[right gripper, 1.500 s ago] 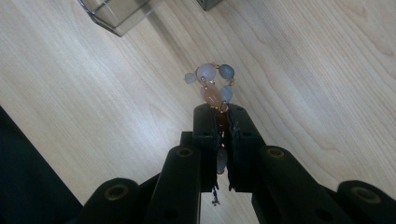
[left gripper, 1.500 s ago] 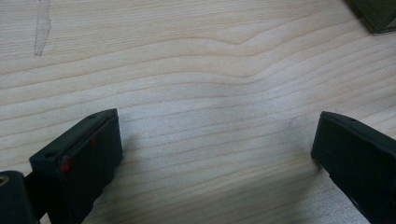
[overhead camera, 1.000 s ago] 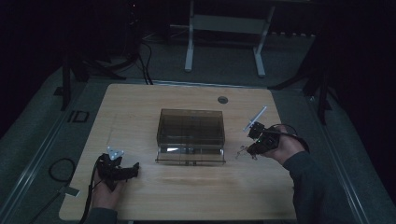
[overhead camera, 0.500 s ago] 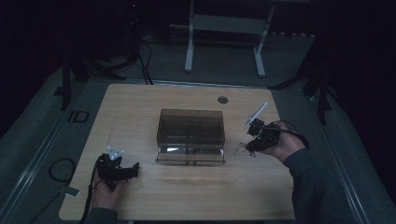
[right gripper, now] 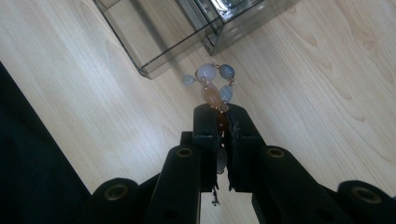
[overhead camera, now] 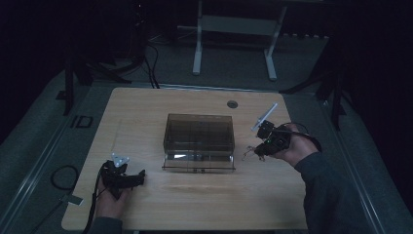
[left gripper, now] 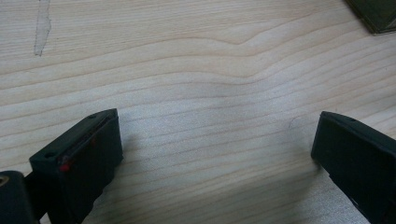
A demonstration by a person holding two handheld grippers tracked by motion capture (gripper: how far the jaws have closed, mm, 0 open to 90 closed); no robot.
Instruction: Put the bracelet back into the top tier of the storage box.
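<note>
The left gripper (overhead camera: 127, 179) rests released on the surface (overhead camera: 204, 200), nothing between its jaws. The right gripper (right gripper: 223, 116) is clenched on a bead bracelet (right gripper: 212, 86), held just beside the smoky plastic box (overhead camera: 198, 134). I judge it is being carried in; next it must reach the open drawer (overhead camera: 198, 163). What the box holds I cannot tell.

Pale blue, white and orange beads (right gripper: 211, 84); smoky grey box (overhead camera: 199, 134); light woodgrain table (overhead camera: 146, 112).
</note>
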